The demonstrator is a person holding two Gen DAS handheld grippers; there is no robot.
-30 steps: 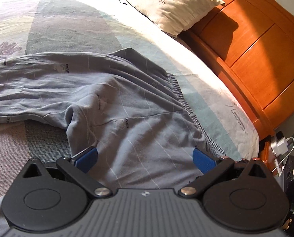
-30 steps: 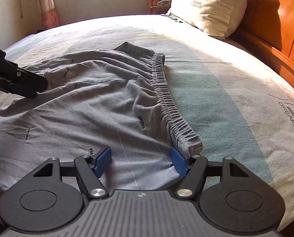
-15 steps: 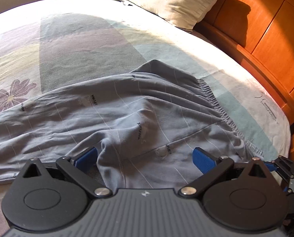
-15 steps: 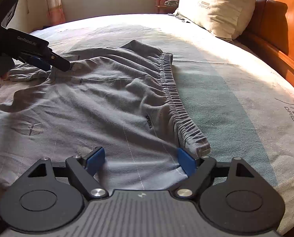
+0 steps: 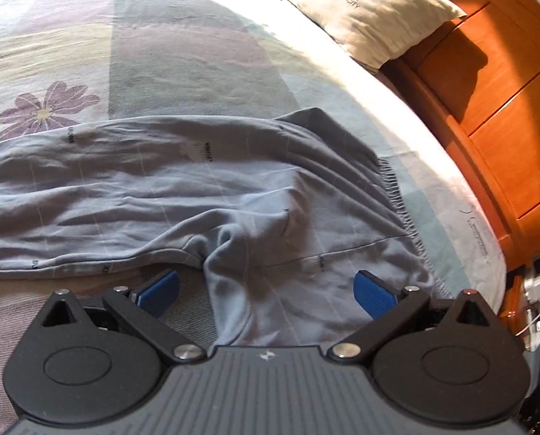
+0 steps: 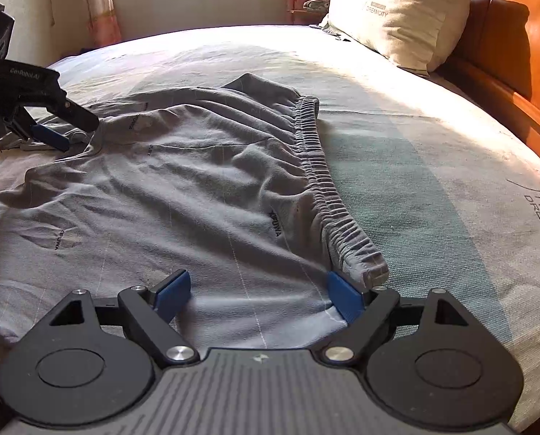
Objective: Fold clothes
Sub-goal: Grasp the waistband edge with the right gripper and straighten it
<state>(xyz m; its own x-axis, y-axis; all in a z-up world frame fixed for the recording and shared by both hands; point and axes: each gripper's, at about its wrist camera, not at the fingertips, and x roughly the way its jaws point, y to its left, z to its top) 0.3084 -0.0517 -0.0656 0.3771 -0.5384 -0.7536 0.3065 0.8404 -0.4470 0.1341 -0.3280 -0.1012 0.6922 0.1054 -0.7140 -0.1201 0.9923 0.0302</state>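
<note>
so my left gripper [image 5: 266,286] slid back toward the crotch of the grey trousers [image 6: 204,195] since a second ago; right gripper [image 6: 257,295] barely budged, waistband at its 1 o'clock; both jaws wide open, holding nothing; trousers lie rumpled on the bed [image 6: 432,137], no neat fold visible

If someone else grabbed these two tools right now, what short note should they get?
Left tool: open, low over the crotch of the grey trousers, gripping nothing.
Right tool: open, at the near end of the elastic waistband, gripping nothing.
Trousers lie spread and wrinkled across the bed, legs running away from the pillow.
Done: laid out, no fold visible.
Left: grip the cloth, then fold.
</note>
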